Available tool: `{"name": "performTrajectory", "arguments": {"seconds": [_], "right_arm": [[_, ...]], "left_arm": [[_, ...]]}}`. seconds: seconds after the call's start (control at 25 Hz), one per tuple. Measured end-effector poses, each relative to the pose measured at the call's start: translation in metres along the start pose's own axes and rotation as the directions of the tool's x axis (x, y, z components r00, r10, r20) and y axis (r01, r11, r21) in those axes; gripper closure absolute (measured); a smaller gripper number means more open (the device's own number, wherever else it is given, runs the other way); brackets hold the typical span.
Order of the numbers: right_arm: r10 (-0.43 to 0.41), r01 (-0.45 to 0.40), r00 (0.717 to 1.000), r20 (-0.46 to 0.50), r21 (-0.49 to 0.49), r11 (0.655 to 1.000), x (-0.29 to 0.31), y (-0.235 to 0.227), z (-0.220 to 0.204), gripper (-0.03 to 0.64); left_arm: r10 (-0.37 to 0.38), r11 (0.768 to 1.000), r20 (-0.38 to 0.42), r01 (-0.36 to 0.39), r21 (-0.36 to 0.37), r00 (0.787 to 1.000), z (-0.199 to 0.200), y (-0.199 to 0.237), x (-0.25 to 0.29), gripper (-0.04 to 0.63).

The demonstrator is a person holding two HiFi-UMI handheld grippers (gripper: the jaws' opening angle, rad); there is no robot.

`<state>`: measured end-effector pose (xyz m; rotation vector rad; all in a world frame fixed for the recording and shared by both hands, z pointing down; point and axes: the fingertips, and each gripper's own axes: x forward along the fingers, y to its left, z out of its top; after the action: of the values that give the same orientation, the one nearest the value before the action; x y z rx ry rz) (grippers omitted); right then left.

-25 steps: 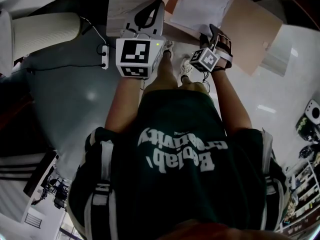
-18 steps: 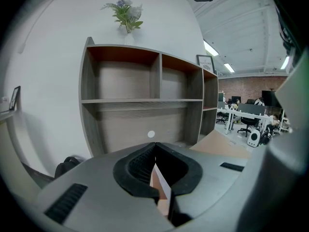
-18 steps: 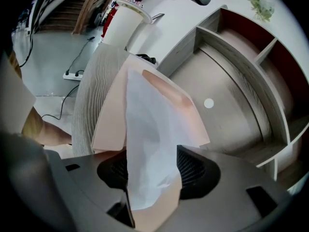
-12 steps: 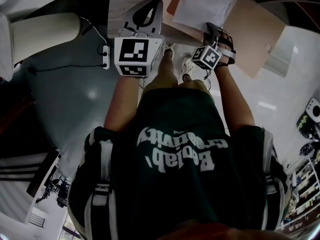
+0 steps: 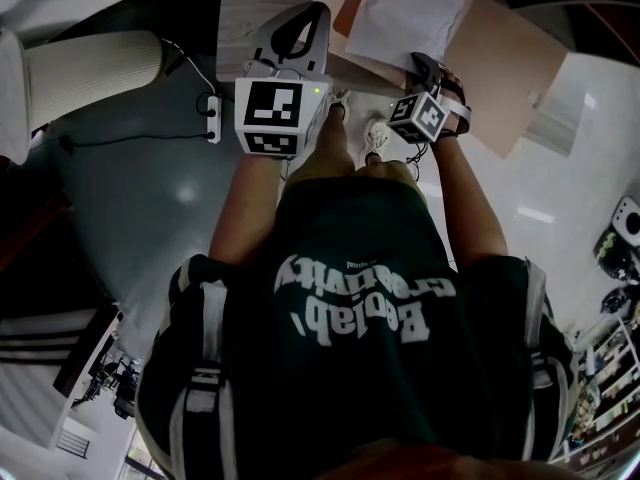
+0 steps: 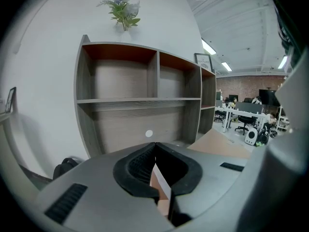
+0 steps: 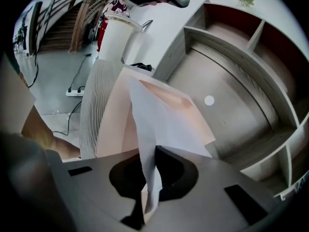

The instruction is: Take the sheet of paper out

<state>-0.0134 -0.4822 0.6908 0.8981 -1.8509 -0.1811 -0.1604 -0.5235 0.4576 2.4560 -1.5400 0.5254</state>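
Observation:
A white sheet of paper (image 5: 410, 13) lies on a tan folder (image 5: 515, 63) on the desk. In the head view my right gripper (image 5: 432, 68) reaches the sheet's near edge. The right gripper view shows that gripper (image 7: 152, 151) shut on the paper (image 7: 161, 122), which runs crumpled between the pads, with the folder (image 7: 113, 124) beneath. My left gripper (image 5: 312, 13) sits at the folder's left corner. In the left gripper view it (image 6: 154, 145) is shut, with a thin tan edge of the folder (image 6: 161, 190) between the pads.
The wooden desk (image 5: 255, 3) has a grey shelf unit (image 6: 140, 100) at its back. A ribbed white column (image 5: 90, 63) stands at the left. A power strip (image 5: 211, 118) with cables lies on the floor, and the person's shoes (image 5: 375, 136) are under the desk edge.
The right gripper's jaws look narrower than a second ago and the gripper has rolled slightly at the paper's edge. The left gripper has stayed put.

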Motion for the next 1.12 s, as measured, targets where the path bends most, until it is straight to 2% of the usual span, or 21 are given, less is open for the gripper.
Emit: {"name": "performTrajectory", "arguments": {"seconds": [0.2,0.4,0.52,0.68,0.92,1.12], "right_arm": [[0.071,-0.075,0.997,0.037,0.109,0.991,-0.01,0.001,0.006,0.583],[0.088,-0.102,0.993,0.078,0.197,0.975,-0.031,-0.007,0.013,0.583],[0.134,-0.157,0.986,0.103,0.267,0.951,-0.045,-0.006,0.019,0.583],[0.155,-0.194,0.978,0.143,0.321,0.927,-0.061,-0.006,0.019,0.583],[0.166,-0.257,0.959,0.229,0.462,0.849,-0.092,-0.013,0.02,0.583],[0.136,-0.262,0.95,0.281,0.48,0.837,-0.115,-0.026,0.018,0.583]], "left_arm": [[-0.004,1.0,0.013,0.004,0.001,1.0,0.004,-0.004,-0.003,0.575],[-0.009,1.0,0.033,0.009,0.007,0.999,0.015,-0.014,-0.009,0.575],[-0.018,1.0,0.041,0.018,0.001,0.999,0.02,-0.022,-0.013,0.575],[-0.02,1.0,0.055,0.02,-0.002,0.998,0.028,-0.03,-0.022,0.575],[-0.012,1.0,0.073,0.012,-0.005,0.997,0.031,-0.046,-0.035,0.575],[0.003,1.0,0.09,-0.002,-0.007,0.996,0.031,-0.063,-0.046,0.575]]}}
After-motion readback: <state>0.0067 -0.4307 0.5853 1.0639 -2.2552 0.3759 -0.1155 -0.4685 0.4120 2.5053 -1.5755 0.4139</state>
